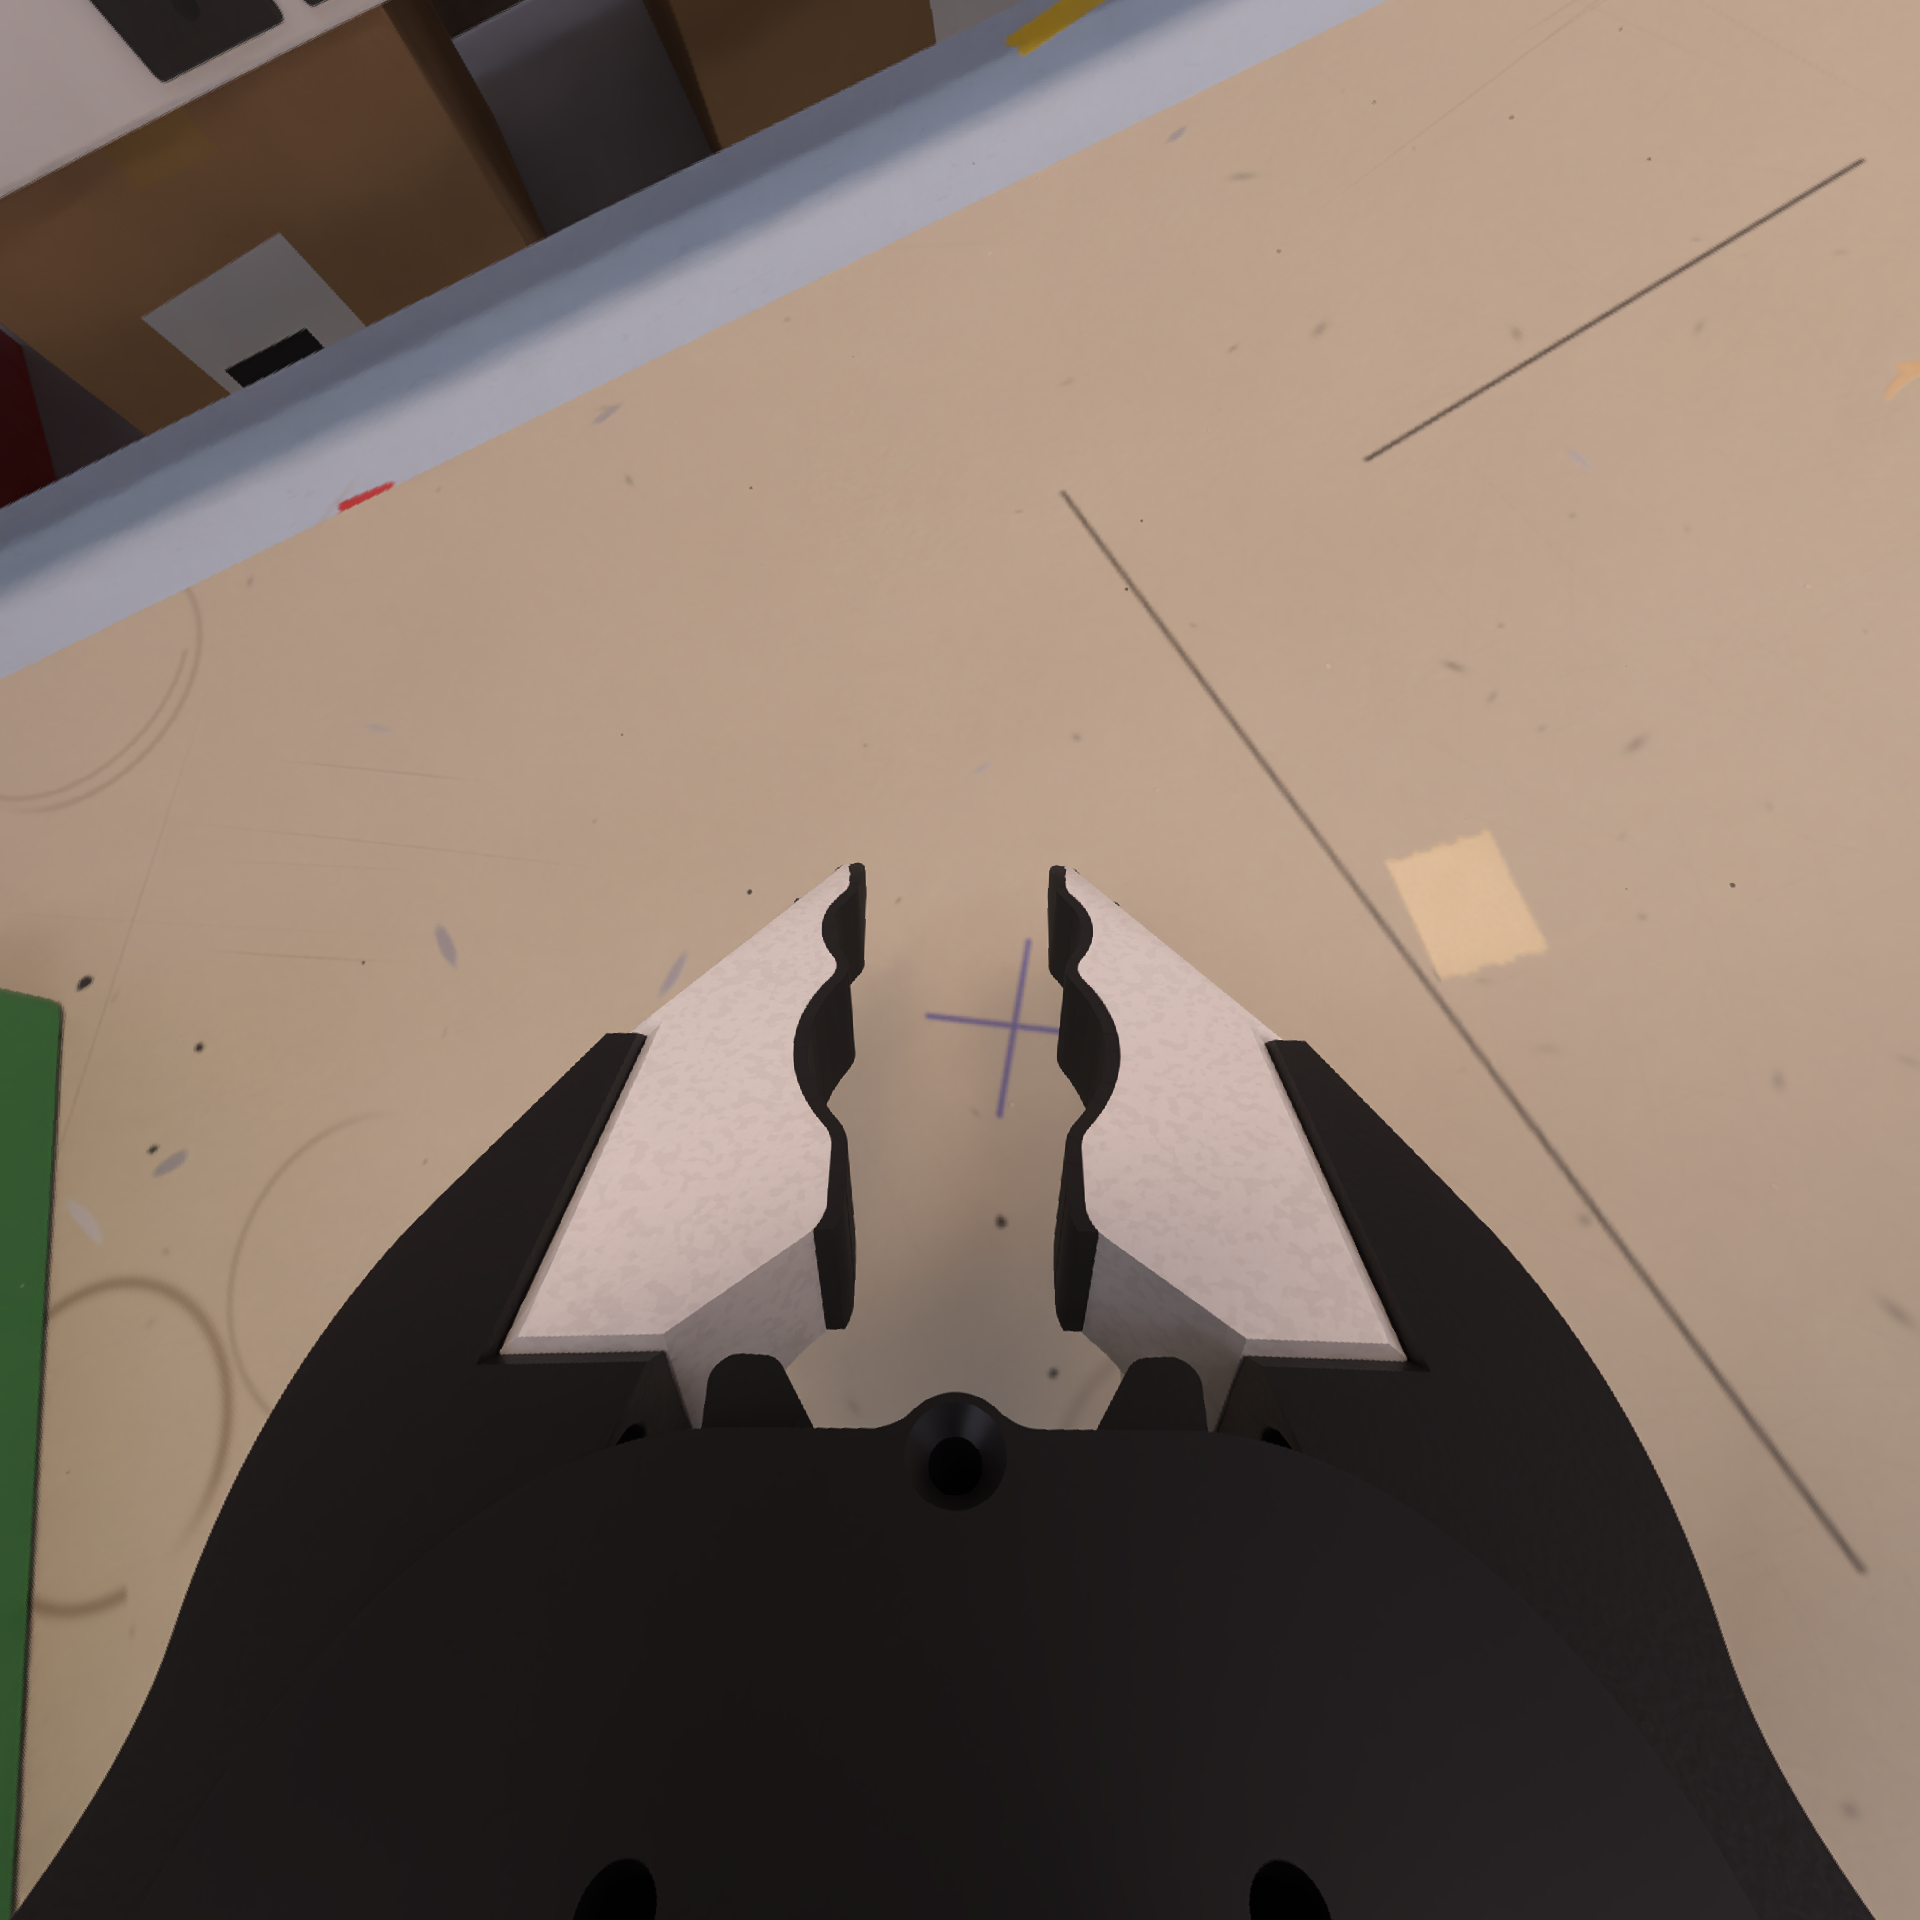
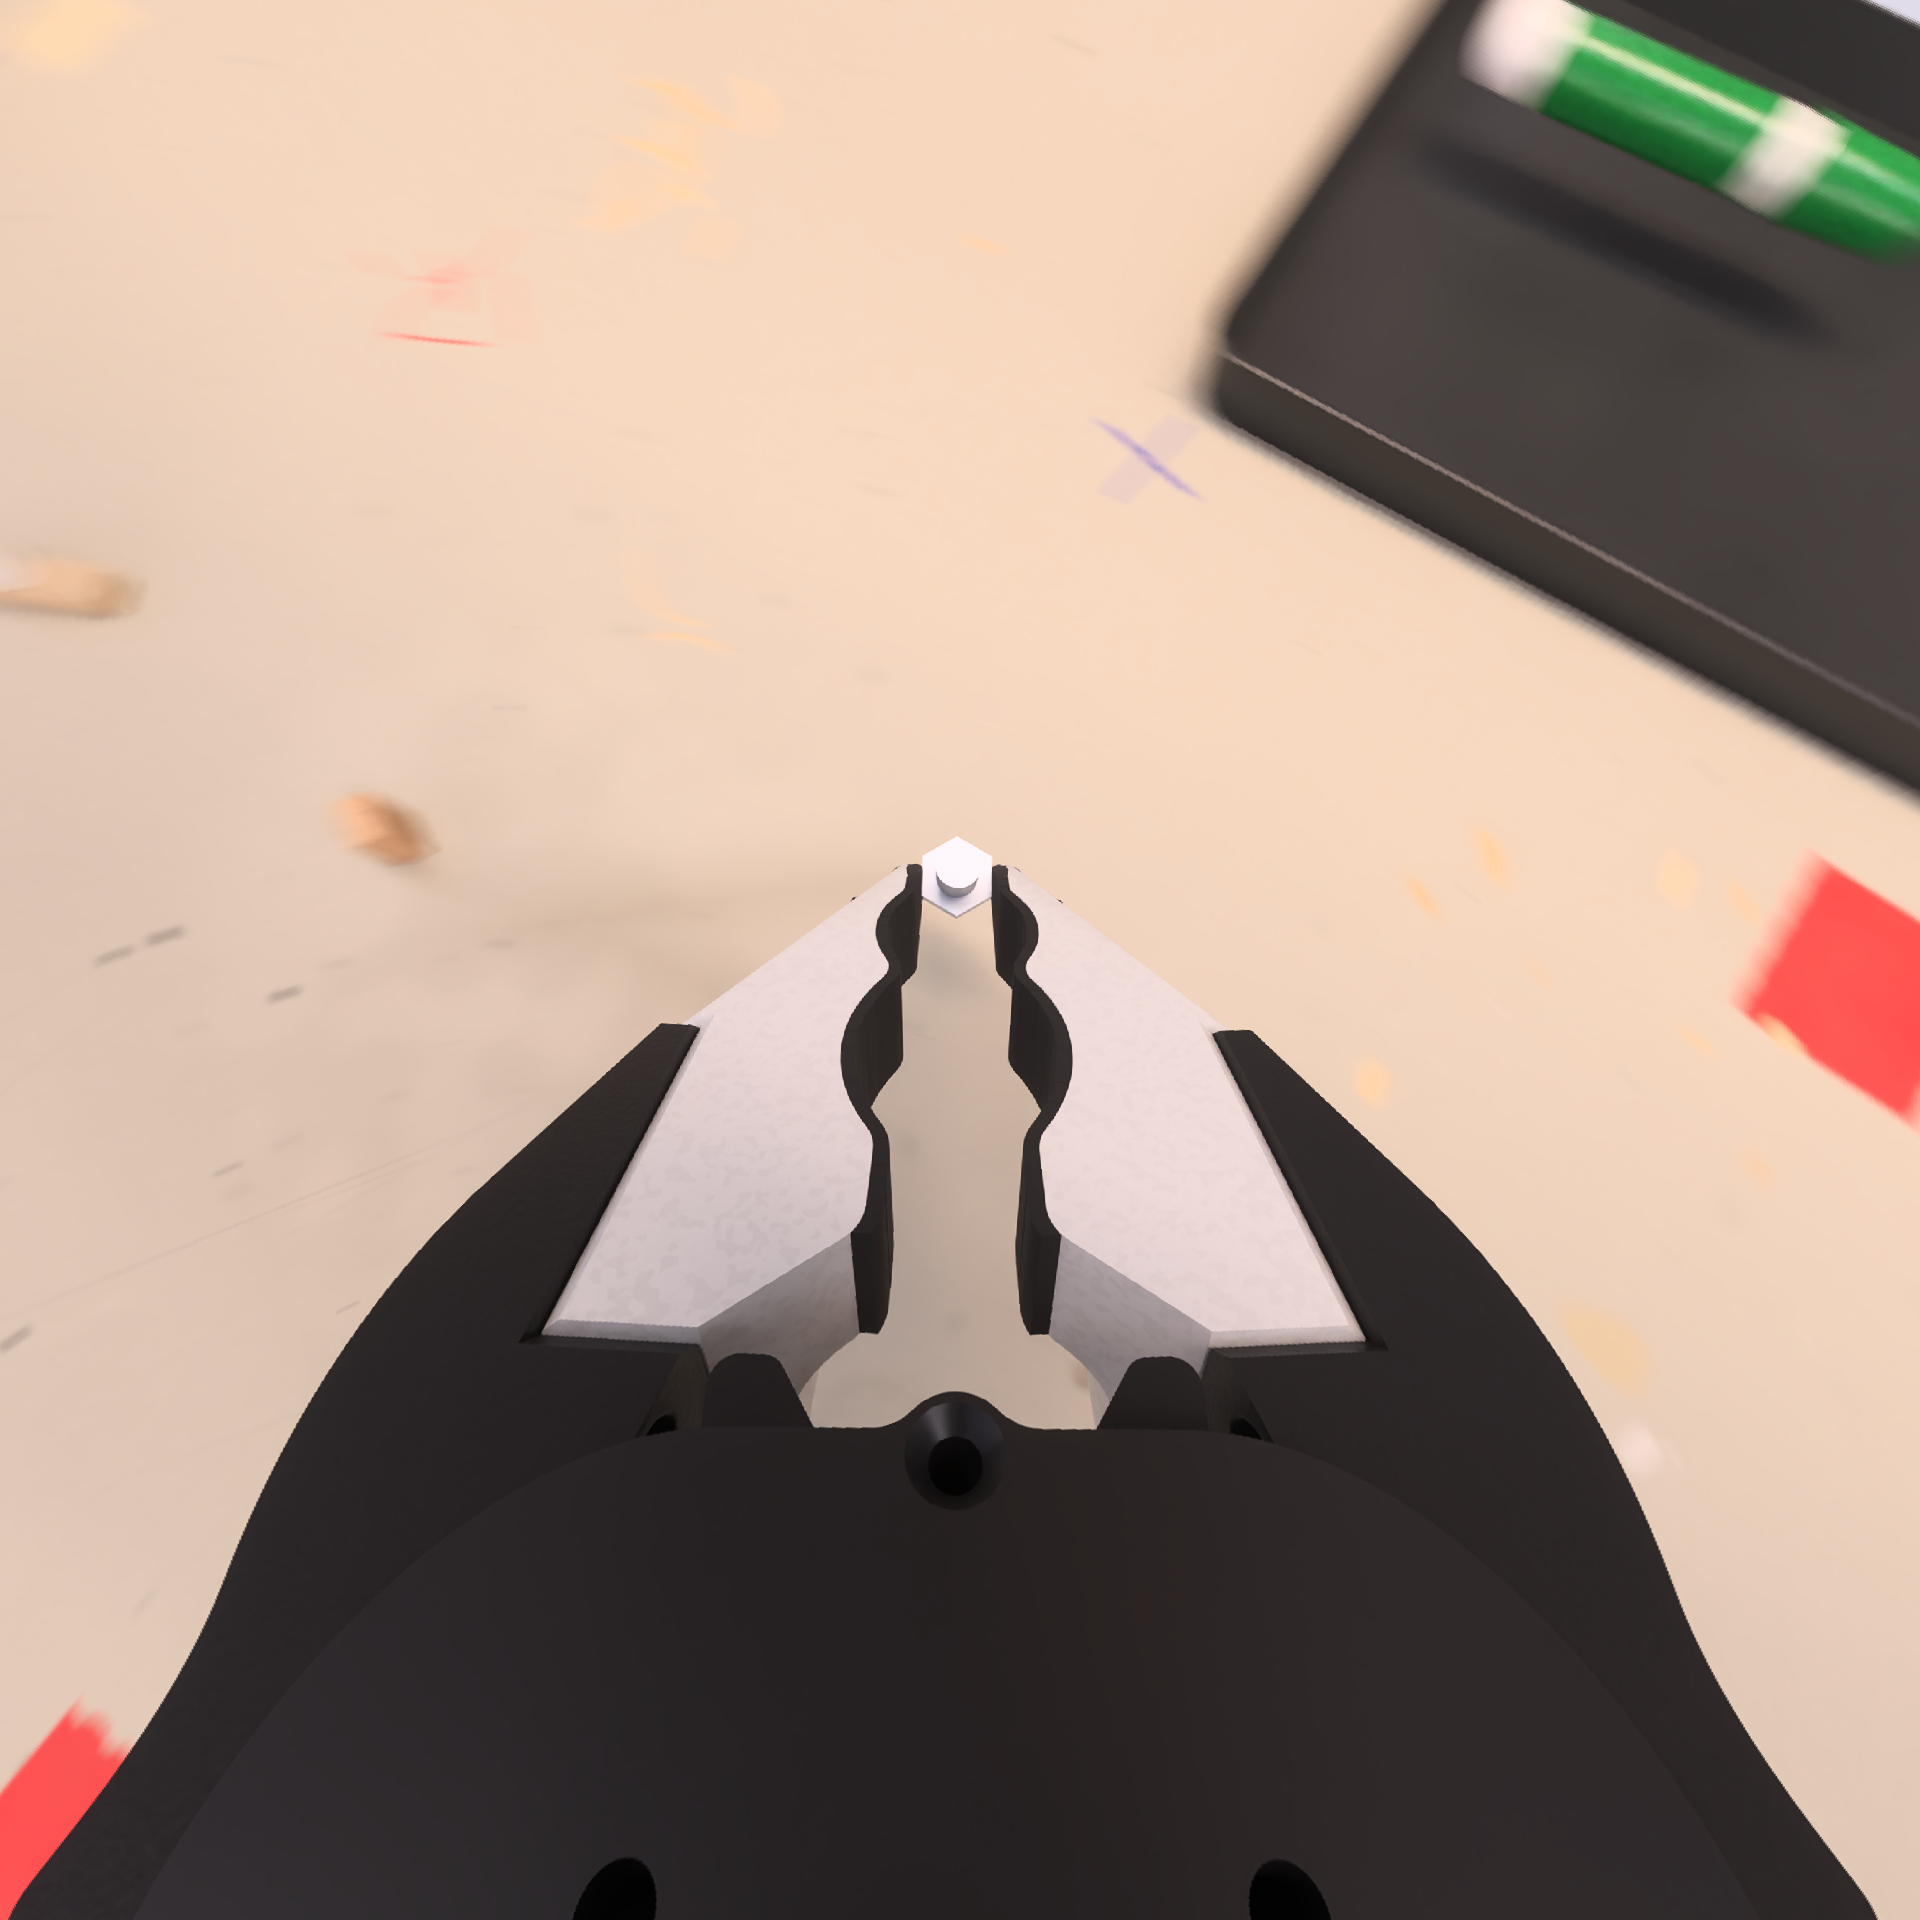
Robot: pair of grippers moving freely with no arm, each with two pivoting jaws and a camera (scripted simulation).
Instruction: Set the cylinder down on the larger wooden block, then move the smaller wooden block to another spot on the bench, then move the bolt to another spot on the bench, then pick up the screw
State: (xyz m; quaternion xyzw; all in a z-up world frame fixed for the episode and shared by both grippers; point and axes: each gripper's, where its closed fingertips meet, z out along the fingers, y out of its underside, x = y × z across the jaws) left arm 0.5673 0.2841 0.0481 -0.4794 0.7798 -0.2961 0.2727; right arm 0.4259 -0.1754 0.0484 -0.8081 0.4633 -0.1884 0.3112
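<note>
My right gripper point(image 2: 957, 891) is shut on a small white hex-headed bolt point(image 2: 955, 864), pinched at the very fingertips and held above the tan bench point(image 2: 623, 520). The view is blurred by motion. A green-and-white cylinder point(image 2: 1704, 135) lies on a black tray point(image 2: 1538, 416) at the upper right of the right wrist view. My left gripper point(image 1: 956, 883) is open and empty above the bench point(image 1: 727, 675), over a purple cross mark point(image 1: 1013, 1027). No wooden block or screw shows in either view.
A grey bench edge point(image 1: 416, 384) runs diagonally at the upper left of the left wrist view, with cardboard boxes beyond it. A green object point(image 1: 26, 1299) sits at the left border. Red patches point(image 2: 1839, 977) and blurred tan marks point(image 2: 382, 828) lie on the bench.
</note>
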